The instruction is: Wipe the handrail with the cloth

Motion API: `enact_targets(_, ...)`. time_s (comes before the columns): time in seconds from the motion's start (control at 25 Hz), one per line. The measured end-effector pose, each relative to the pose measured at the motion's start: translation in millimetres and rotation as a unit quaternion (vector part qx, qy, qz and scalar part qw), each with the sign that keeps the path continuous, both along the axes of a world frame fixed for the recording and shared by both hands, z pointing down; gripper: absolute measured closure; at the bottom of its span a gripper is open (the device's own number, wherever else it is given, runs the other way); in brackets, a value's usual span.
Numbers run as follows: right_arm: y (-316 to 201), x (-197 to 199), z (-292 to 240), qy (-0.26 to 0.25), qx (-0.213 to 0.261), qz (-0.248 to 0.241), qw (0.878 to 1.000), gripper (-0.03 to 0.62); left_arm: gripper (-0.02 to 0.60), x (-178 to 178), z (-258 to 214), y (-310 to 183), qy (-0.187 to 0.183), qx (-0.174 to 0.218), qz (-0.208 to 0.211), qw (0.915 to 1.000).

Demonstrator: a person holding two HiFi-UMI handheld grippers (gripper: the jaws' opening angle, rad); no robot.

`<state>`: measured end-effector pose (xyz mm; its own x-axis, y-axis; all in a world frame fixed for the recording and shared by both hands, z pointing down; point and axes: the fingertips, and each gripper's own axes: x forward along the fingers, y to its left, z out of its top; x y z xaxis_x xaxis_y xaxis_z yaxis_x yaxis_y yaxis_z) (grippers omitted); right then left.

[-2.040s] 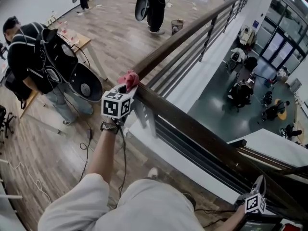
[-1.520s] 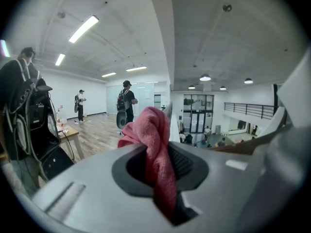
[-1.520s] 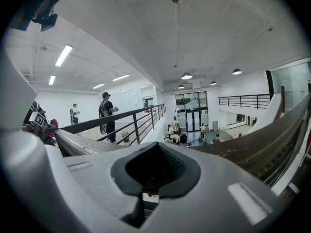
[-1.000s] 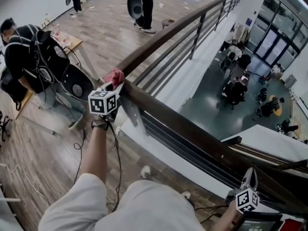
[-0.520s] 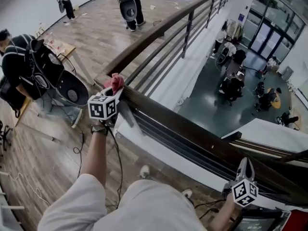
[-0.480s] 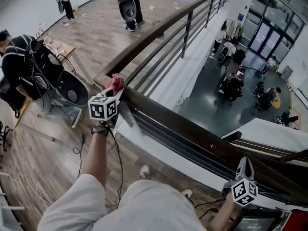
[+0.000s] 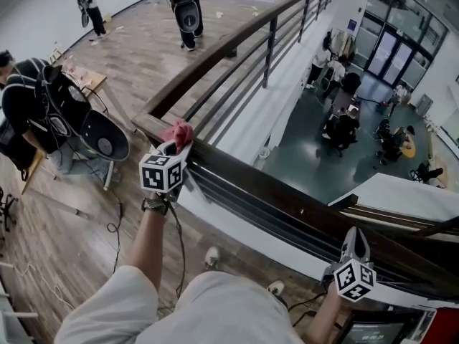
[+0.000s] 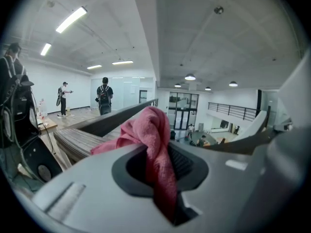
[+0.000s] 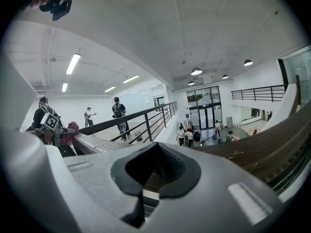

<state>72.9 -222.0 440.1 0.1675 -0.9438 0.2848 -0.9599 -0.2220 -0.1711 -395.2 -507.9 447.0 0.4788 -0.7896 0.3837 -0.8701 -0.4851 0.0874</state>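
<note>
Over handrail [image 7: 272, 192], cloth [image 7: 177, 131] (pink) sits between left fingers [image 8: 87, 188].

Two grippers in my hands, left gripper [image 7: 175, 146] and right gripper [image 7: 355, 238]; one pink cloth [image 7: 178, 130], one handrail [image 7: 287, 201], three people [image 7: 30, 106] on this floor.

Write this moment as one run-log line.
left gripper: shut on pink cloth | pink cloth: against wooden handrail near its corner | right gripper: shut, empty, beside handrail

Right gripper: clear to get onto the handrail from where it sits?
Likely yes. The right gripper hangs close by the handrail, jaws shut on nothing, with nothing visible between them. The pink cloth, though, is clamped in the left gripper farther along the rail.
</note>
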Motion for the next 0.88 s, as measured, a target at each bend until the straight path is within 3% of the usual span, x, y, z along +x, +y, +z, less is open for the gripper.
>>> enact_targets(0.32, 11.1, -7.1, -1.9, -0.033, 0.012, -0.015, 0.999, 0.592, 0.515, 35.3, -0.9, 34.3, -0.007, 0.003, 0.020, 0.9998)
enact_targets(0.88, 26.7, 21.7, -0.6, -0.002, -0.007, -0.023, 1.000, 0.592, 0.515, 80.7, 2.5, 59.1, 0.001, -0.003, 0.041, 0.9991)
